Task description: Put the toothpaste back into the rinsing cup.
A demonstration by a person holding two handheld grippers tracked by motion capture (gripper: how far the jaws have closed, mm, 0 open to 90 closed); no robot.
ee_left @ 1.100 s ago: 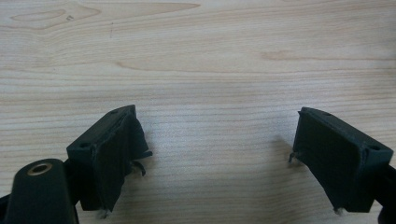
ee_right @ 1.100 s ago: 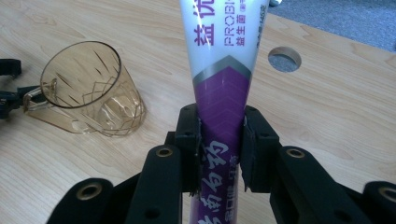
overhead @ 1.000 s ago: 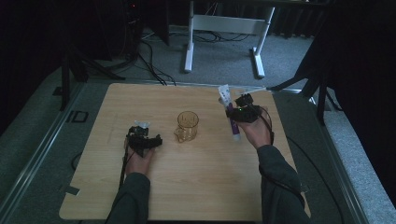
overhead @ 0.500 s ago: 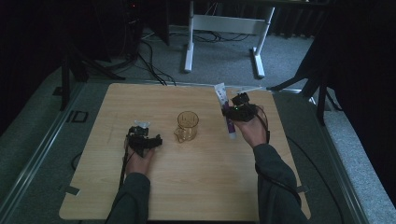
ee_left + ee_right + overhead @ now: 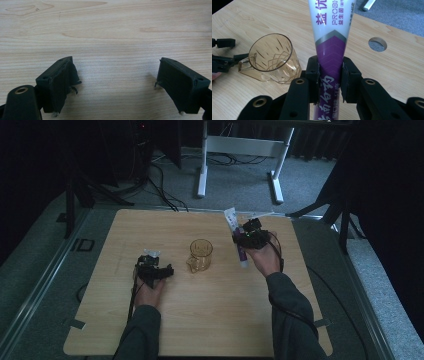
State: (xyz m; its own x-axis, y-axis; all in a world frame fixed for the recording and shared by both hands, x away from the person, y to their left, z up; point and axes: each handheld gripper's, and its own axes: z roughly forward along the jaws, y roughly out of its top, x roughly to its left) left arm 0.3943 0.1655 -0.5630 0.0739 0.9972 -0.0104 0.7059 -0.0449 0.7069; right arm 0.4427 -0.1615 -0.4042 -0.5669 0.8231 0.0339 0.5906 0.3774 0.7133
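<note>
Right tongs (image 5: 329, 75) clamp a purple-and-white tube (image 5: 331, 37) printed "PROBI" near the worktop's (image 5: 210, 320) far edge; left tongs (image 5: 115, 82) gape empty.

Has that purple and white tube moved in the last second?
Yes. The tube, held in the right tongs, has drifted slightly left, toward the amber cup, which stayed put.

Your left tongs (image 5: 167, 269) sit low over the desk (image 5: 210, 320), jaws spread wide apart with nothing between them, your left forearm coming in straight from the near edge. Your right tongs (image 5: 239, 236) are raised at the far right, jaws clamped tight, wrist angled inward and forearm slanting across.
</note>
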